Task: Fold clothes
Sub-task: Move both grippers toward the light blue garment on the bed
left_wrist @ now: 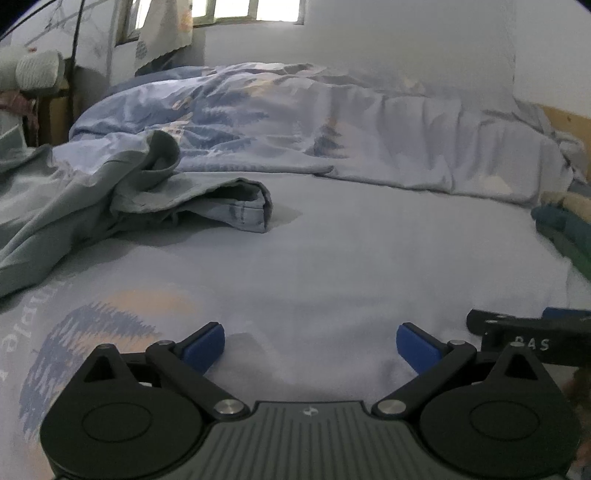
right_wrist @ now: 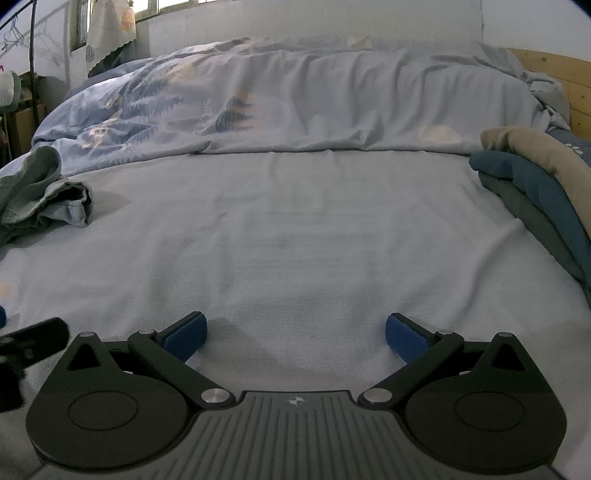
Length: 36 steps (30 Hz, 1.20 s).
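A crumpled grey-green garment (left_wrist: pixel 92 195) lies on the bed at the left, one sleeve end pointing right; it also shows at the left edge of the right wrist view (right_wrist: pixel 40 199). My left gripper (left_wrist: pixel 310 349) is open and empty, low over the pale blue sheet, right of the garment. My right gripper (right_wrist: pixel 295 338) is open and empty over the sheet's middle. A stack of folded clothes (right_wrist: pixel 543 192), tan over teal over grey, lies at the right edge; it also shows in the left wrist view (left_wrist: pixel 565 225).
A rumpled blue patterned duvet (right_wrist: pixel 280 103) lies across the far side of the bed. A wooden headboard (right_wrist: pixel 569 81) stands at the far right. A window with a curtain (left_wrist: pixel 166 33) and a clothes rack (left_wrist: pixel 74 55) are at the far left.
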Motion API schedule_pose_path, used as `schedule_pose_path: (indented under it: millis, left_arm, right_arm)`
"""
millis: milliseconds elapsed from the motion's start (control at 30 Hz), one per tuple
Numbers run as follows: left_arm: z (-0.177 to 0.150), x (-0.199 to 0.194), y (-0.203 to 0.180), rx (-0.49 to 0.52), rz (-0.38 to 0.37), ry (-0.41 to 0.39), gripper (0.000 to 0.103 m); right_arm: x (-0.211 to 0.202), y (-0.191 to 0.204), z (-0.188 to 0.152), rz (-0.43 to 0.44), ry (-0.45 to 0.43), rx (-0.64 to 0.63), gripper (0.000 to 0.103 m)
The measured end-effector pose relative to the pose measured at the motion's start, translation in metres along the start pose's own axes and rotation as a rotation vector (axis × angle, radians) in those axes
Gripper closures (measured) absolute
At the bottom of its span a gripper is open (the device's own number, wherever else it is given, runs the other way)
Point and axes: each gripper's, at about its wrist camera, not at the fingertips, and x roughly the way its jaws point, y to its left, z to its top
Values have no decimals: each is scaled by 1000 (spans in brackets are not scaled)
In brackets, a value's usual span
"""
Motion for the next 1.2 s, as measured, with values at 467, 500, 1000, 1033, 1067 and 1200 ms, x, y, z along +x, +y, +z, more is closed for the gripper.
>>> schedule_pose_path:
  millis: [467, 500, 1000, 1033, 1067, 1200]
  left_arm:
    - [23, -48, 71, -173, -15, -101, 4]
    - [25, -51, 78, -186, -11, -105, 4]
    - [40, -78, 165, -320, 35, -117, 2]
    - [40, -80, 170, -331, 38, -120, 0]
    - [40, -82, 175, -344, 41, -122, 0]
    - [42, -90, 195, -396, 29, -136, 0]
  right_arm:
    - [-1, 5, 0, -21, -9, -23, 0]
    - [-2, 7, 0, -24, -12, -25, 1]
    - [-49, 106, 23, 275, -97, -135, 16]
    - [-50, 116, 28, 294, -100, -122, 16]
    - [-51, 126, 34, 313, -103, -108, 15]
    - [-55, 175, 61, 410, -124, -115, 10]
